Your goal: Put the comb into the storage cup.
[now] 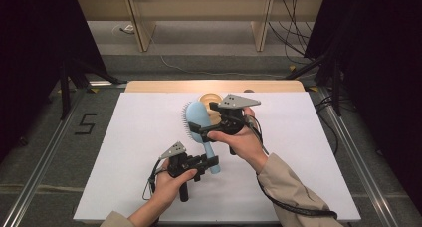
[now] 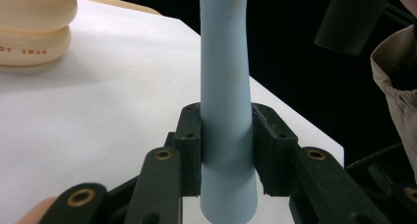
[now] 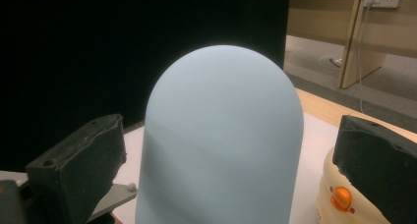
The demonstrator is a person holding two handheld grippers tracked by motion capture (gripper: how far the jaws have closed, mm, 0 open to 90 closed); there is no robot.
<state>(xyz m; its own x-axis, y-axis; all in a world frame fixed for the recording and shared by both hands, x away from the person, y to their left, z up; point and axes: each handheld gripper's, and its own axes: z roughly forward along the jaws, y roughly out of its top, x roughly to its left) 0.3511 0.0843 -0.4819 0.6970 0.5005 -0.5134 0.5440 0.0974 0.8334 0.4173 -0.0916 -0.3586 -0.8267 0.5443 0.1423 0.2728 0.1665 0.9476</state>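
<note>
Hairbrush [image 1: 201, 130], light blue, is what I have in hand at mid-frame of the high view, where it runs from its bristled head in the upper middle down and to the right to the end of its handle, held above the white sheet [image 1: 144, 152] that covers the table. My left gripper [image 1: 211, 163] sits just below centre of that view, and I see its two black jaws clenched on the handle near its lower end. In the left gripper view the blue handle [image 2: 226, 111] rises straight up the middle of the frame, with a jaw pressed against each side of it and the butt end sticking out below them. My right gripper [image 1: 215, 107] is up and to the right of the brush head in the high view, its grey three-cornered plate [image 1: 238, 100] on top. In the right gripper view the smooth rounded back of the brush head [image 3: 221, 140] stands between the jaws at lower centre; the left jaw sits apart from it with a dark gap showing, and the right jaw is also off its edge, so I read this claw as released, with the head between its jaws. A cream ring-shaped toy [image 2: 34, 30] with printed letters rests on the sheet at upper left of the left gripper view, and its cream side with an orange knob [image 3: 342, 198] shows at lower right of the right gripper view.
</note>
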